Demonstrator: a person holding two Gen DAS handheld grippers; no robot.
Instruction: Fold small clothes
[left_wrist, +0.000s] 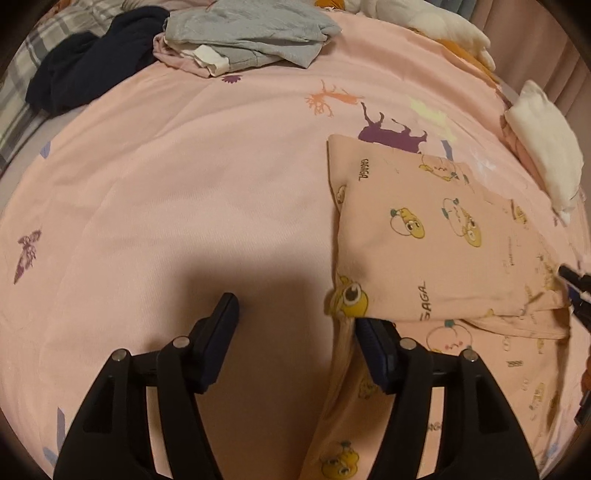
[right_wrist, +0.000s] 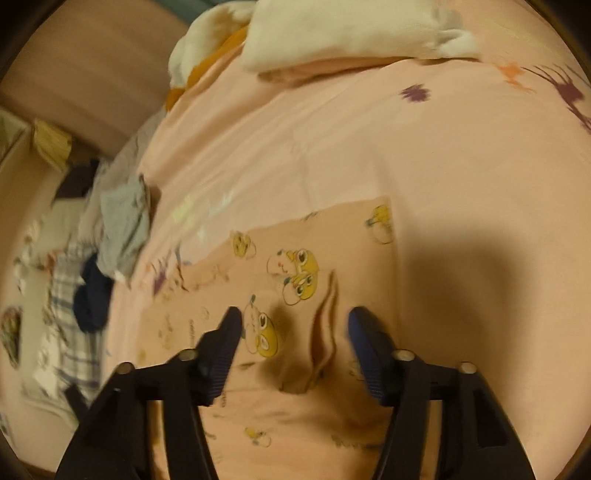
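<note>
Garment position: a pink printed garment (left_wrist: 436, 236) is laid on the pink bedspread (left_wrist: 184, 184), partly folded, one layer doubled over another. In the left wrist view it is seen ahead and to the right of the left gripper (left_wrist: 295, 325).
Left gripper: its jaws are held apart over the bedspread; nothing is gripped. The right-hand finger (left_wrist: 373, 354) is placed at the garment's near edge; whether it touches cannot be told. The left-hand finger is seen over bare bedspread.
Right gripper: the right gripper (right_wrist: 293, 325) is set over the garment (right_wrist: 295, 266) with cloth under both fingers. A raised fold of fabric (right_wrist: 325, 332) stands between the jaws, which are apart and not pressed on it.
Pose: both grippers are pointed steeply down at the bed.
Material and shape: the garment is of soft, matte knit, printed with yellow cartoon figures and small lettering; its folded edges are straight. The bedspread is finely ribbed, with purple and orange animal prints.
Other items: a grey garment (left_wrist: 251, 33) and a dark navy garment (left_wrist: 92, 62) are heaped at the far side; a white folded cloth (left_wrist: 543, 155) is laid at the right.
</note>
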